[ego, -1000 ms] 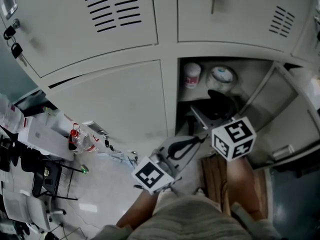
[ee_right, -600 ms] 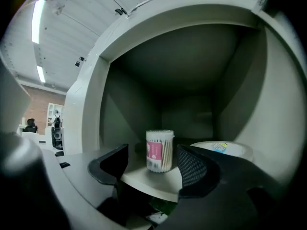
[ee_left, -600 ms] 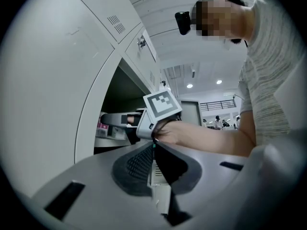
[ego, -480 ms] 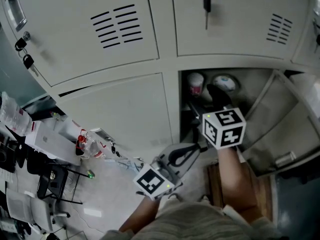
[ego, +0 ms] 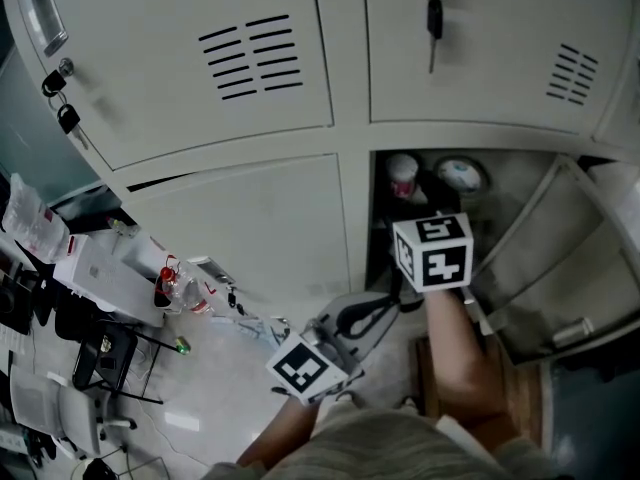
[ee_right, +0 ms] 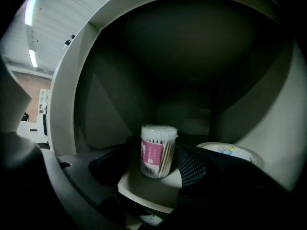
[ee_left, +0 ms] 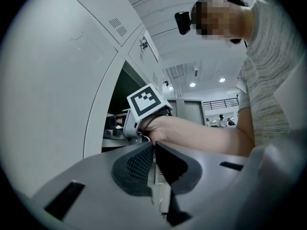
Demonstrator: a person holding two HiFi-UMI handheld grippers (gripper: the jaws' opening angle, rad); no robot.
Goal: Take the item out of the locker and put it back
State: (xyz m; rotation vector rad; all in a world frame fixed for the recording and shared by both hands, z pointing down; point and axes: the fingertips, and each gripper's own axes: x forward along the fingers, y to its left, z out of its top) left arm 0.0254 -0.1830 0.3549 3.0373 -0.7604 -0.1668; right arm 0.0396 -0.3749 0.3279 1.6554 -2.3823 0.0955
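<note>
Head view: the locker (ego: 530,208) is open, and the cotton-swab jar (ego: 403,176) stands on its shelf (ego: 385,200) beside a round tub (ego: 462,175). The right gripper (ego: 428,230) reaches into the opening, and the left gripper (ego: 375,313) hangs lower, outside. Nothing is out of the locker, so I judge that both the taking-out and the return are still to do.

Left gripper view: its jaws are pressed together with nothing between them. They point towards the locker's edge and the right hand.

Right gripper view: the jaws have just been opening and stand at their widest, one on each side of the jar. The pads do not press on it, and the jar rests ungripped on the shelf.
</note>
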